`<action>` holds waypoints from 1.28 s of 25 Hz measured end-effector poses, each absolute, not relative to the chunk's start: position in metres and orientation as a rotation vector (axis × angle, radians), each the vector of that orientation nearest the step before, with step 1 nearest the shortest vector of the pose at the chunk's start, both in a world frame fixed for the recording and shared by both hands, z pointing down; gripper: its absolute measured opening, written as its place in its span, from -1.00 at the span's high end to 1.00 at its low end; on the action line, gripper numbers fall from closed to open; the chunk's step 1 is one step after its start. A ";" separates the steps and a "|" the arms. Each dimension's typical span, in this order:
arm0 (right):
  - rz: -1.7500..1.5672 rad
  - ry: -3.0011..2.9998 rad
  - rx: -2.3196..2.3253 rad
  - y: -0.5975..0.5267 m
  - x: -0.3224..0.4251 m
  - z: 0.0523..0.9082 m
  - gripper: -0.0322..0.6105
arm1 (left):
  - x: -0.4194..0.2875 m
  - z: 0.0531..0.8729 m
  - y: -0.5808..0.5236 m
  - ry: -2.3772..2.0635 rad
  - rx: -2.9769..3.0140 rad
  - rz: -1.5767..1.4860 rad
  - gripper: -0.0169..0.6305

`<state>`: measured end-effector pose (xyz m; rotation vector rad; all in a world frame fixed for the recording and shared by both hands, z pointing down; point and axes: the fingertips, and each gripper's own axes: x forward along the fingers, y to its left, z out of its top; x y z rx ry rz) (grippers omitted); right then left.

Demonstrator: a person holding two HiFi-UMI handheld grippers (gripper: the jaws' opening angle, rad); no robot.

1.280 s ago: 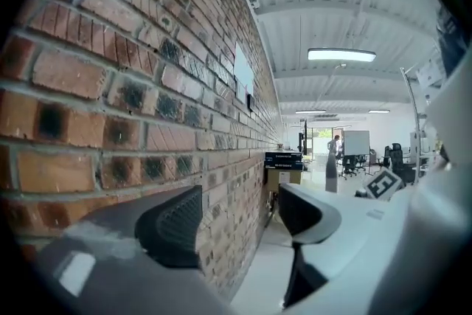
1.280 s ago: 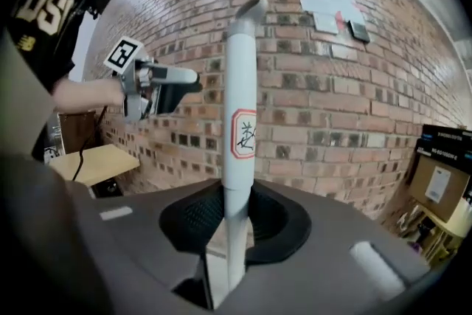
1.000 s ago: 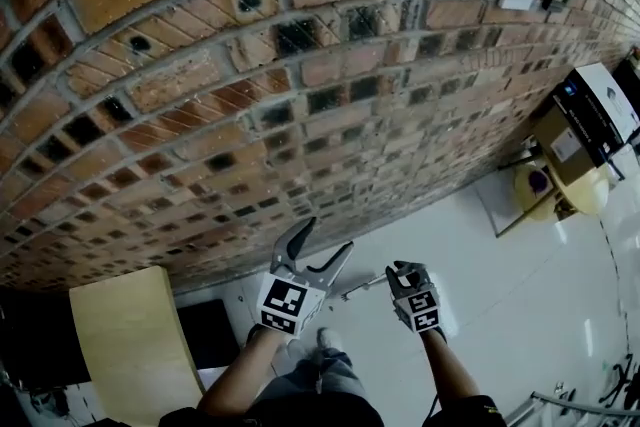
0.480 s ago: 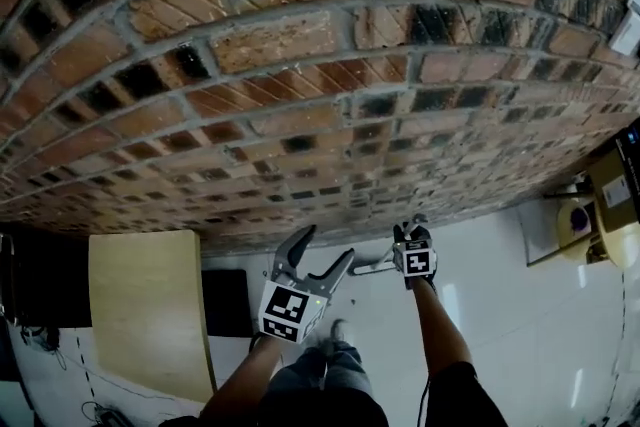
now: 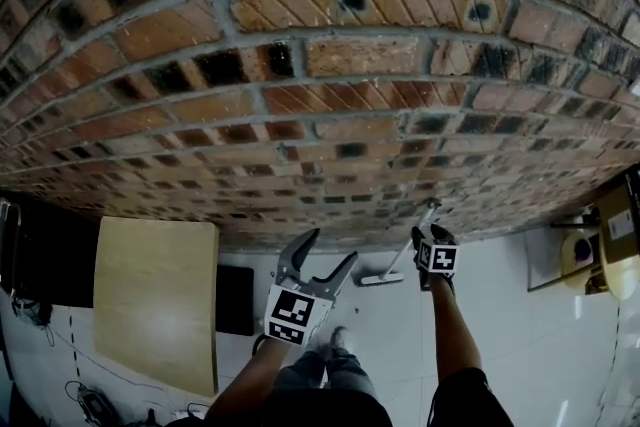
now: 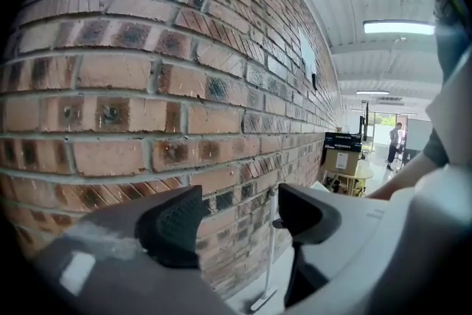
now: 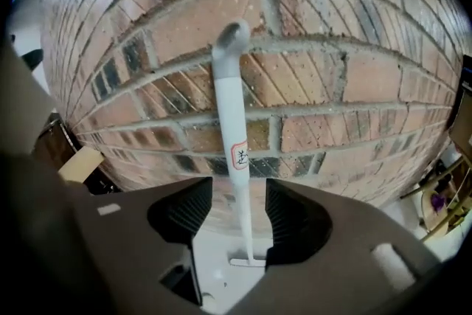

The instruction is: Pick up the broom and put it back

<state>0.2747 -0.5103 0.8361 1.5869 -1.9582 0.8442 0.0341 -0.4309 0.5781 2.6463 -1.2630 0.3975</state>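
The white broom (image 5: 400,260) leans against the brick wall (image 5: 330,65), its head (image 5: 380,278) on the white floor. In the right gripper view the handle (image 7: 232,129) rises up the bricks with a small label on it. My right gripper (image 5: 428,235) is at the handle's upper part and its jaws are opening. The handle runs through the gap (image 7: 238,214) with space on both sides, and neither pad presses it. My left gripper (image 5: 326,250) hangs to the left of the broom, open and empty. The broom (image 6: 269,247) shows beyond its jaws (image 6: 240,214).
The brick wall fills most of the view just ahead. A pale wooden tabletop (image 5: 155,300) stands at the left with dark equipment (image 5: 40,260) beyond it. A cardboard box on a yellow round table (image 5: 615,235) sits at the far right. The person's legs (image 5: 325,380) are below.
My right gripper carried the broom toward the wall, then loosened from the handle; the broom now leans on the bricks. Both hands and the view moved closer to the wall.
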 end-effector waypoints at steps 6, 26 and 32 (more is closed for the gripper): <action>0.653 -2.089 1.676 -0.469 0.244 0.733 -0.01 | 0.008 0.544 -0.421 -1.302 2.653 0.340 -0.06; 0.013 -2.580 1.903 -0.339 0.058 0.404 -0.04 | -0.128 0.413 -0.333 -1.745 2.598 -0.001 -0.06; -0.016 -2.556 1.855 -0.310 0.037 0.405 -0.04 | -0.140 0.423 -0.296 -1.706 2.586 -0.042 -0.06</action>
